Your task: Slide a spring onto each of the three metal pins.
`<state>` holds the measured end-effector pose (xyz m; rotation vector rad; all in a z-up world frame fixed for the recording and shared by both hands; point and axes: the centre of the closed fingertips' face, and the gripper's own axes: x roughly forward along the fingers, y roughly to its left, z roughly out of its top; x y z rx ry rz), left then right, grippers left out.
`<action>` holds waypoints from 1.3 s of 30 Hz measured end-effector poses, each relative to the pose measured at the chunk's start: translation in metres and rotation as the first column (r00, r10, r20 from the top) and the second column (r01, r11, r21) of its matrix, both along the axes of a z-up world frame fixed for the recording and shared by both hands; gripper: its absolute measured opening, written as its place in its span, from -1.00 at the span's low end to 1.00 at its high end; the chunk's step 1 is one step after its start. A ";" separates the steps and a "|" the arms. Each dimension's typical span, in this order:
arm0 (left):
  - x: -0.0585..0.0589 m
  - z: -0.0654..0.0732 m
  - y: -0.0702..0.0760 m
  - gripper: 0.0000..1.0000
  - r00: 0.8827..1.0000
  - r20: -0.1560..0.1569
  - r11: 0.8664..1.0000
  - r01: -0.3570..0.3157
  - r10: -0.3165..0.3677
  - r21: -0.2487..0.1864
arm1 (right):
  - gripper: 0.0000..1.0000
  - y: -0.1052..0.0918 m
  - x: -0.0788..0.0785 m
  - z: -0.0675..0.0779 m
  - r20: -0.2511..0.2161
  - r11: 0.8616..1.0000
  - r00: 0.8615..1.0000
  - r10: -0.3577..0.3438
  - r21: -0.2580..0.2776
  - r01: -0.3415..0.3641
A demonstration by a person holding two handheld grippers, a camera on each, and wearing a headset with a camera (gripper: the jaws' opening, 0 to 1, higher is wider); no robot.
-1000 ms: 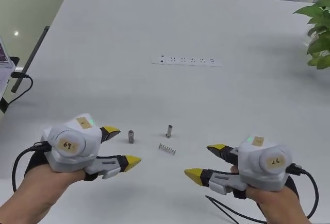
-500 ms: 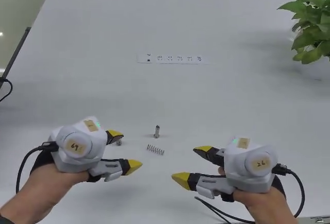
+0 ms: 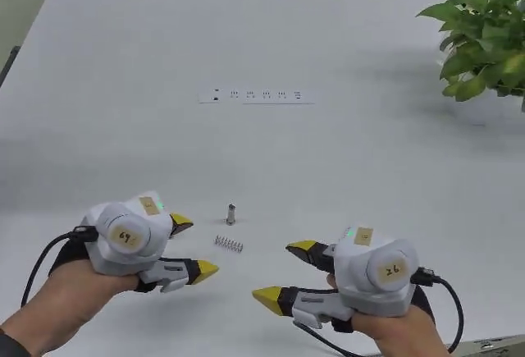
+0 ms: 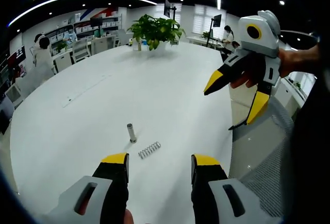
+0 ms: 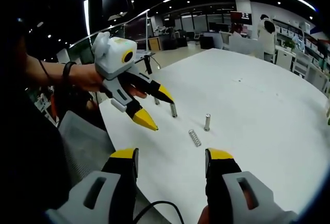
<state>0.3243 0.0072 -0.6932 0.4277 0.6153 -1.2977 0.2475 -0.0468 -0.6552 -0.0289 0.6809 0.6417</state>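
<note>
Lower frame: yellow-tipped left gripper and right gripper gape empty — pinch coiled wire spring mid-length, aligning it with upright metal pin.

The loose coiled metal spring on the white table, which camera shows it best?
The left gripper view: the loose coiled metal spring lies close ahead, unobstructed, with its coils distinct. The right gripper view shows the spring slightly smaller, still clear. The head view shows it small and faint.

Short metal pin, upright, bare; coil spring lying flat just beside it; second pin upright nearby
</note>
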 end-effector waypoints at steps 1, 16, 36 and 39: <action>0.000 -0.003 -0.002 -0.15 1.000 0.001 1.000 0.006 -0.006 0.005 | 0.01 0.000 0.000 0.000 0.000 1.000 1.000 0.000 -0.001 0.000; 0.007 -0.048 -0.033 -0.20 0.997 -0.067 0.998 0.046 -0.043 0.051 | -0.01 -0.005 -0.012 -0.003 -0.021 1.000 1.000 -0.006 -0.011 0.006; 0.002 -0.090 -0.032 -0.36 0.991 -0.130 0.990 0.049 -0.032 0.134 | -0.03 -0.018 -0.020 -0.007 -0.035 0.999 0.998 -0.050 -0.010 0.050; 0.002 -0.094 -0.028 -0.40 0.992 -0.119 0.986 0.053 -0.034 0.158 | -0.03 -0.017 -0.021 -0.008 -0.038 0.999 0.998 -0.043 -0.012 0.043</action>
